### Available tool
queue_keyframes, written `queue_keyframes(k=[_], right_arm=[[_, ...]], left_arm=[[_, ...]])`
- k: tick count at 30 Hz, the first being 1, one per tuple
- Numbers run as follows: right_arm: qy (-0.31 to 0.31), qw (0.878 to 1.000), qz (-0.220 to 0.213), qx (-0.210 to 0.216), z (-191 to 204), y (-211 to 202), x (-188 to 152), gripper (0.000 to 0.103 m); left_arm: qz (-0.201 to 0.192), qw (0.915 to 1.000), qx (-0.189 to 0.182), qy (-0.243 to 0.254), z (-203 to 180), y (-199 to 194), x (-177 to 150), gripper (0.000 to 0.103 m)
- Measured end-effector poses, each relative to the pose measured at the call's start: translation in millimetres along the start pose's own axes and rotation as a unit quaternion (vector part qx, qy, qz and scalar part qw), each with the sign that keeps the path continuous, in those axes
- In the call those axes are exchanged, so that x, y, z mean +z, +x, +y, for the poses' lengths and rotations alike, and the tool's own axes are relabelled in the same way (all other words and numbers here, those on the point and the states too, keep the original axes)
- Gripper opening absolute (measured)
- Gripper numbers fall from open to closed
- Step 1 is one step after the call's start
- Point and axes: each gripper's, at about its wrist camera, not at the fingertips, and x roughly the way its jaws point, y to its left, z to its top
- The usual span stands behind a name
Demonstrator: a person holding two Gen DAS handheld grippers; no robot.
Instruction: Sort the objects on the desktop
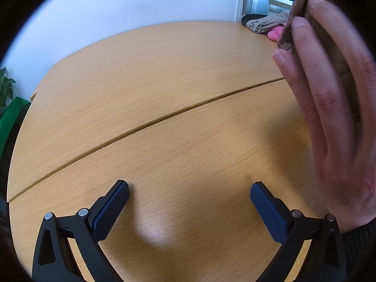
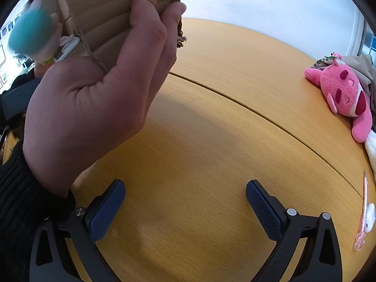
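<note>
My left gripper (image 1: 189, 191) is open and empty above the bare wooden desk (image 1: 164, 82). My right gripper (image 2: 185, 191) is open and empty over the desk (image 2: 223, 129) too. A bare hand (image 2: 94, 98) holds a brown cardboard box (image 2: 112, 7) up between the two views; the same hand (image 1: 329, 117) and the box edge (image 1: 298, 16) show at the right of the left wrist view. A pink plush toy (image 2: 345, 94) lies at the desk's right edge. A pink pen (image 2: 363, 209) and a white earbud case (image 2: 370, 216) lie at the near right.
A blurred teal and white object (image 2: 30, 33) shows beside the box at the upper left. Beige fabric (image 2: 357, 65) lies behind the plush, which also shows far off in the left wrist view (image 1: 275, 33). A seam (image 1: 164, 117) crosses the desk. A green plant (image 1: 7, 87) stands left.
</note>
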Motion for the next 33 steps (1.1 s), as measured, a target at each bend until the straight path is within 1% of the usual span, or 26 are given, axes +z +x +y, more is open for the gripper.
queue_keyframes(k=[33], right_arm=[[-0.001,1.0,0.0,0.0,-1.8,-0.5,-1.7,0.103]], left_arm=[[0.0,1.0,0.0,0.001,1.1,1.5,1.0,0.103]])
